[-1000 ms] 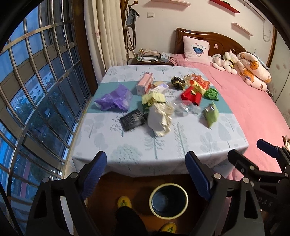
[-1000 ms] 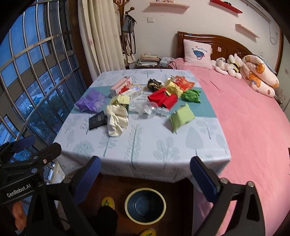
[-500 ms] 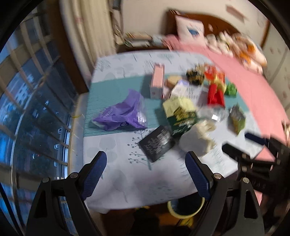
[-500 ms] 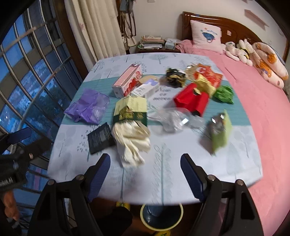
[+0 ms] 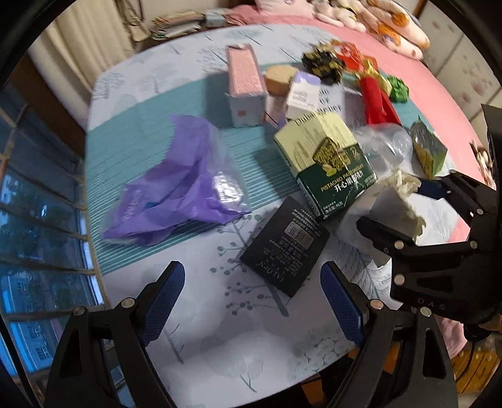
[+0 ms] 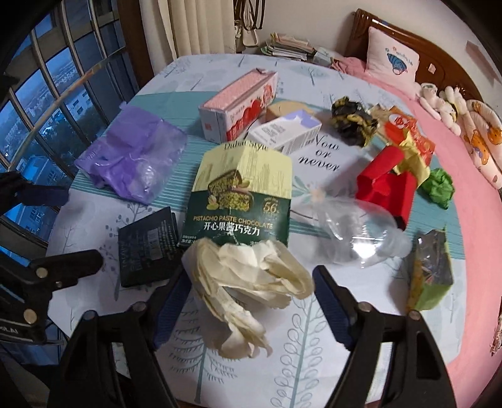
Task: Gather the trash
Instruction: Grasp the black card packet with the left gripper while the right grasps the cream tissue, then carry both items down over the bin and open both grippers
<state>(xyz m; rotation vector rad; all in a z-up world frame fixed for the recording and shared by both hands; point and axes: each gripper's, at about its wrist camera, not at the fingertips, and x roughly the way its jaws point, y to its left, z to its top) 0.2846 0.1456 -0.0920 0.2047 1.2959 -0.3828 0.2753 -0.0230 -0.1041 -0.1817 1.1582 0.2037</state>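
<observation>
- Left gripper (image 5: 249,298): pitched steeply down over the table, fingers at bottom of left-wrist frame. Jaws wide apart, nothing between the pads, only bare tablecloth (image 5: 219,345) under them.
- Black flat packet (image 5: 285,248) sits just above the gap, slightly right of centre, not touched.
- Right gripper (image 6: 248,307): also angled steeply down, fingers at bottom centre of right-wrist frame. Jaws closing, crumpled cream paper wad (image 6: 251,282) between them; left pad looks at or very near the wad's edge, can't confirm contact; right pad is clear of it. No grip yet.
- In the left-wrist frame the right gripper's body shows at right edge, wad beside its tip.
- Trash on the table, right-wrist frame: pistachio chocolate box (image 6: 241,201) at centre, touching the wad's top edge; purple plastic bag (image 6: 135,160) centre left; pink carton (image 6: 238,103) upper centre; clear plastic bottle (image 6: 354,229) right of centre; red box (image 6: 386,185) further right; green crumpled wrapper (image 6: 439,186) at right; green packet (image 6: 429,273) lower right.
- Surface: pale tree-print cloth with a teal striped band.
- Room: pink bed (image 6: 464,251) right side, pillow (image 6: 392,61) and wooden headboard upper right, barred window (image 6: 47,88) left, curtain (image 6: 200,28) top centre.
</observation>
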